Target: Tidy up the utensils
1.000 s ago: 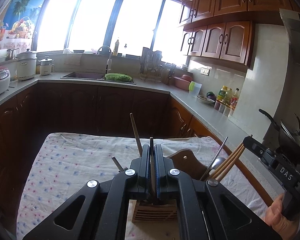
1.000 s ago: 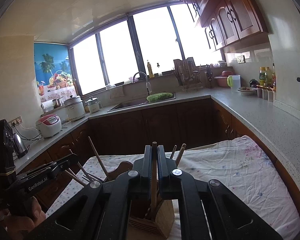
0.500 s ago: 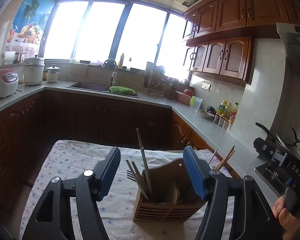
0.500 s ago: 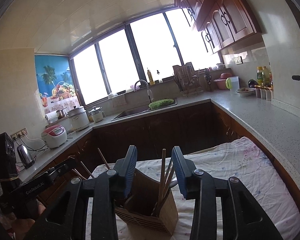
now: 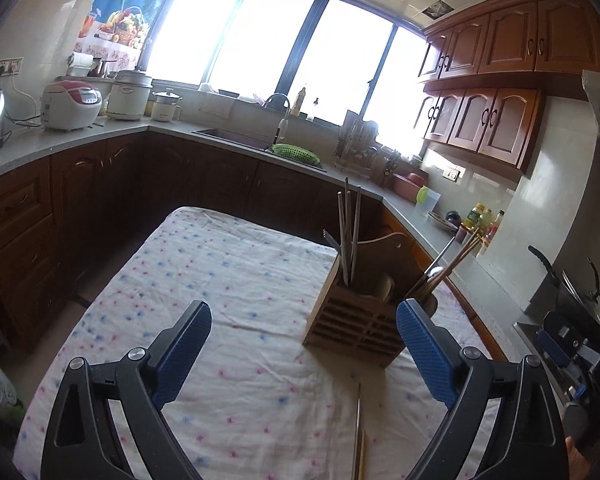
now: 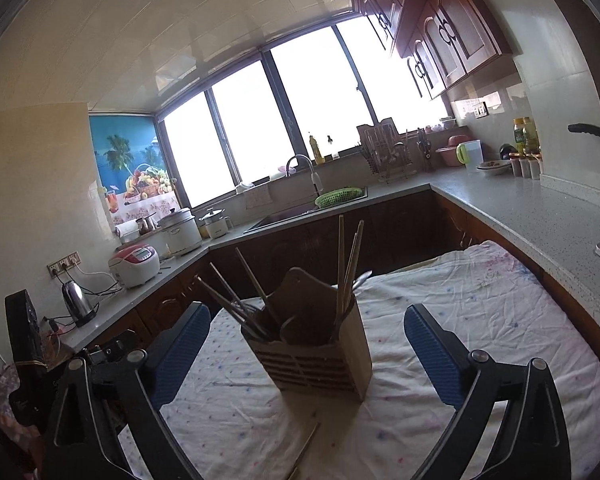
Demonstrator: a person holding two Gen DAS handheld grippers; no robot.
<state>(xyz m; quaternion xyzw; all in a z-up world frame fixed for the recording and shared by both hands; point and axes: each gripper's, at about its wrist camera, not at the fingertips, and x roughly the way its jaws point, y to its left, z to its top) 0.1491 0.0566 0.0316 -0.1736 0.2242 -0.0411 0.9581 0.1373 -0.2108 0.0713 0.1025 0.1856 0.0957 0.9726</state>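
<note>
Utensils stand in one wooden holder (image 5: 356, 320) on the flowered tablecloth (image 5: 220, 280), and we count them as best the views allow. In the left wrist view, three or four slim chopsticks (image 5: 350, 232) rise upright from the holder's left compartment, and a second bundle of about three wooden sticks (image 5: 456, 258) leans out to the right from the far side; a metal handle sits among them, though we cannot tell what kind. Two more loose sticks (image 5: 358, 440) lie flat on the cloth, in front of the holder and apart from it. Our left gripper (image 5: 304, 354) has just been opening; its two blue pads stand wide with nothing between them but cloth, the holder beyond and to the right. Our right gripper (image 6: 306, 354) has likewise just been spreading and is released, its jaws framing the holder without touching it. From this side we see four sticks fanning left and three standing nearly upright on the right. One rice cooker (image 6: 135, 264) and one kettle (image 6: 78, 302) sit on the counter behind.
</note>
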